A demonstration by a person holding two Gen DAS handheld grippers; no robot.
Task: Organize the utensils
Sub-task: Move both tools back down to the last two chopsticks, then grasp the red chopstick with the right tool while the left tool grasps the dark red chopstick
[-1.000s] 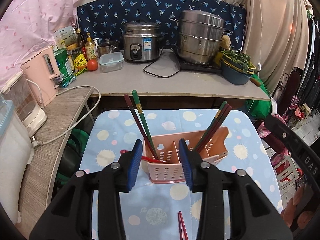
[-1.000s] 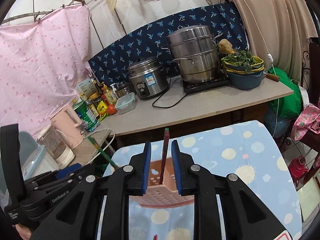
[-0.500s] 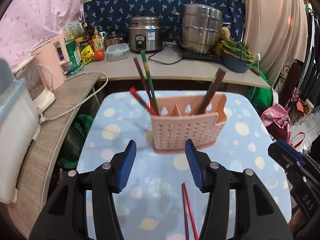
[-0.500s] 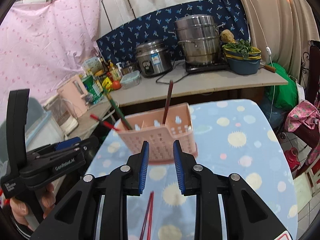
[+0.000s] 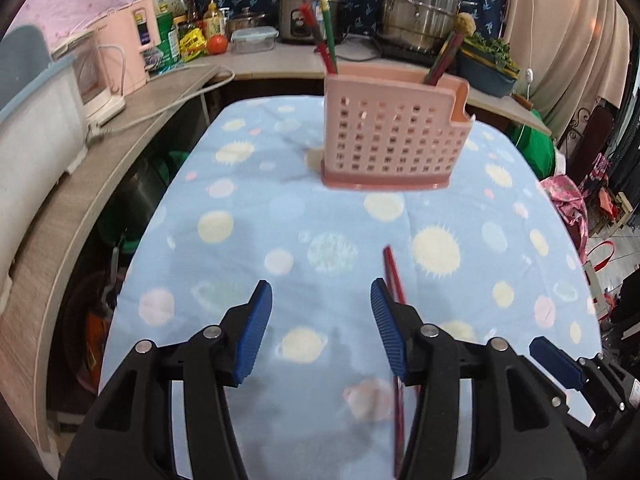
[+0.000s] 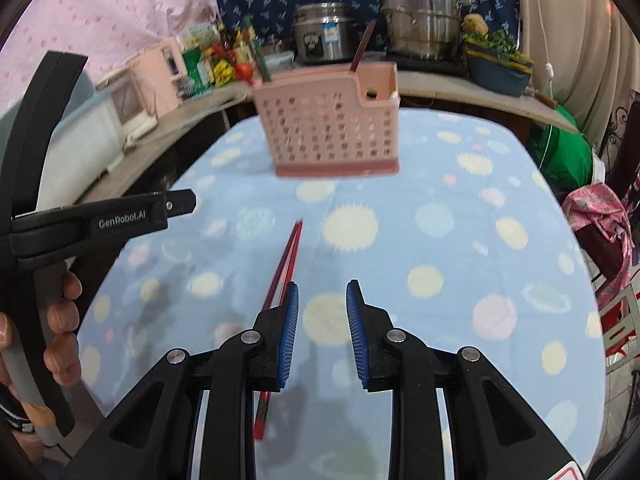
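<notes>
A pink perforated utensil holder stands on the blue dotted tablecloth. Red and green chopsticks lean in its left compartment, and others in its right. A pair of red chopsticks lies flat on the cloth nearer to me. My left gripper hovers open just left of that pair, with nothing between its fingers. My right gripper is open by a narrower gap, just right of the pair, also with nothing in it.
Behind the table runs a counter with a rice cooker, a steel steamer pot, a pink kettle and a bowl of greens. A hand holds the left gripper's handle. The cloth drops off at both sides.
Both grippers have pulled back from the holder and sunk toward the cloth. The left jaws have spread wider. The flat red chopsticks now lie close to both grippers.
</notes>
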